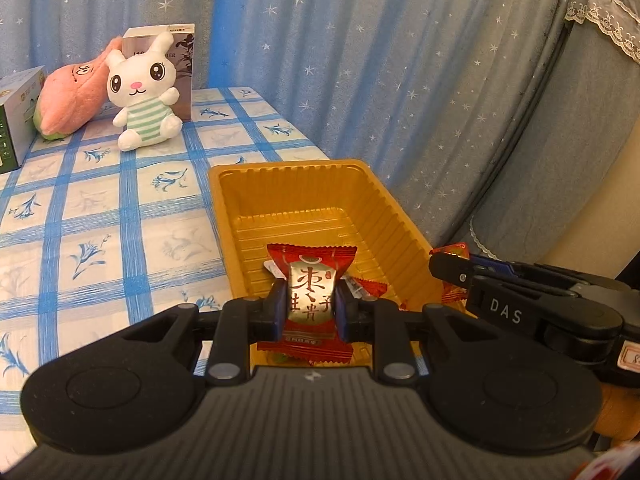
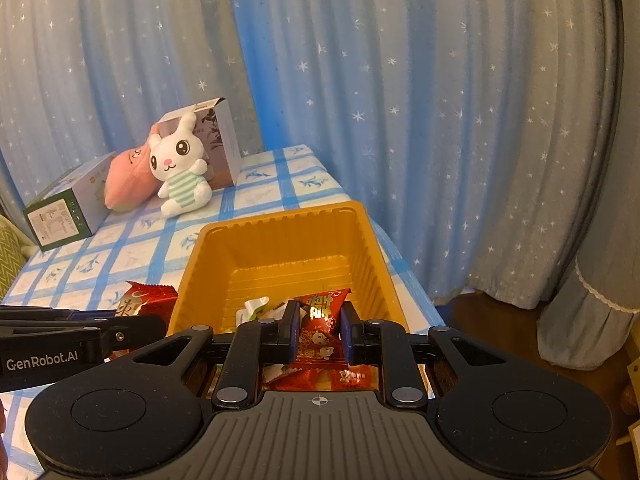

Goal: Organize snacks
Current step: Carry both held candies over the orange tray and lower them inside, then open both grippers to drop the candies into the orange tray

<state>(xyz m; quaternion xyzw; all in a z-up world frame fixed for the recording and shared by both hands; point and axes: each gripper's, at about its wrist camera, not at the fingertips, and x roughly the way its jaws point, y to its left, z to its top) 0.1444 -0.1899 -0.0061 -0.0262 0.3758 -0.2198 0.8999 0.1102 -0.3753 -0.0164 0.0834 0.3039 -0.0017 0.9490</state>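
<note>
A red candy with a shiny gold middle and Chinese characters is pinched in my left gripper, which is shut on it over the near end of the gold plastic tray. In the right wrist view my right gripper is shut on a red packet with gold print, also above the tray's near end. Each gripper shows in the other view: the right gripper at the tray's right rim, the left gripper just outside its left wall. Several wrapped snacks lie in the tray.
A white plush rabbit, a pink plush and two cartons stand at the back of the blue-checked table. Star-print curtains hang behind. The table's right edge runs close beside the tray.
</note>
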